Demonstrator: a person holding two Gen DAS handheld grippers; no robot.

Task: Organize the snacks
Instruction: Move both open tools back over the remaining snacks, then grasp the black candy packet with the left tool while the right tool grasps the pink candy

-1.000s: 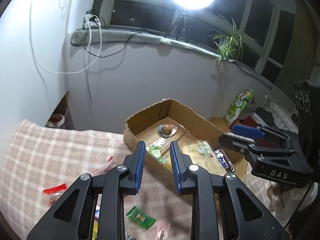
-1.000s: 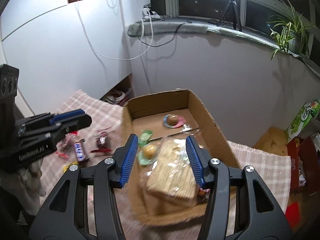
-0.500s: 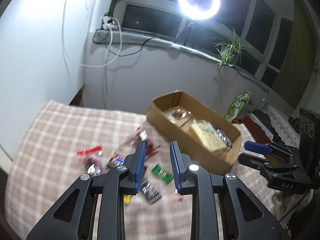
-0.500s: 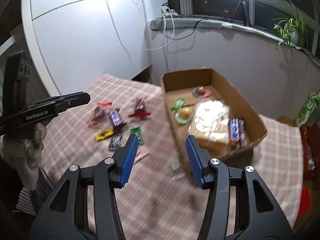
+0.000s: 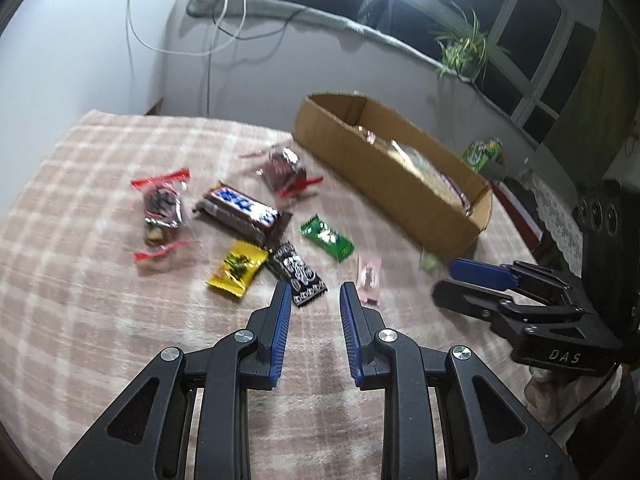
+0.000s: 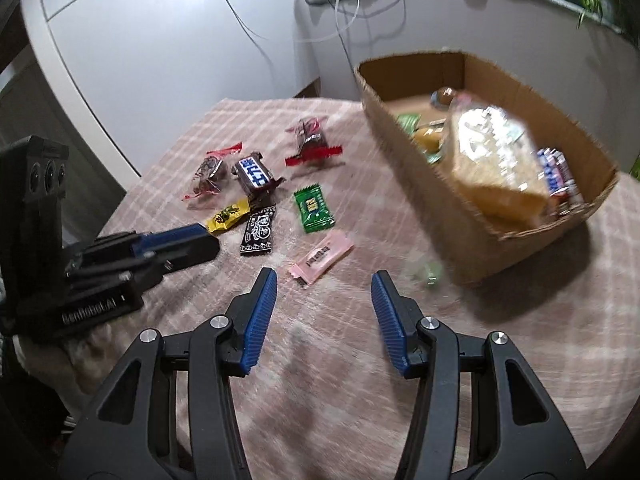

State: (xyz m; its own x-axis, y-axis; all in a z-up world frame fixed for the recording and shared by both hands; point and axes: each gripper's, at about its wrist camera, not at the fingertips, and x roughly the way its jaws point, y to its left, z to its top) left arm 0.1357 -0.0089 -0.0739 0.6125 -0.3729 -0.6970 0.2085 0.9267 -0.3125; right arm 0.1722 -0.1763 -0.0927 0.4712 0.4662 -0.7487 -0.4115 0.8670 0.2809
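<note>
Both tongs hang empty over the checked cloth (image 6: 500,320) near its front edge. Left tongs (image 5: 312,296) are narrow, almost shut, with nothing between the pads, tips just short of a black-and-white packet (image 5: 298,276). Right tongs (image 6: 324,280) stand wider and are closing, with only cloth between the pads; a pink packet (image 6: 322,258) lies just beyond the tips.

Loose snacks lie in a cluster at the middle of the cloth: a green packet (image 6: 313,209), a yellow packet (image 5: 237,269), a dark bar with a blue label (image 5: 242,213) and two clear twists with red ends (image 5: 162,212) (image 5: 282,170). A small pale green sweet (image 6: 426,274) sits just beside the front wall of the cardboard box (image 6: 440,184).

That box stands toward the cloth's far right corner and holds a large clear bag of crackers (image 6: 496,160), a blue-labelled bar (image 6: 554,176) and smaller sweets.
</note>
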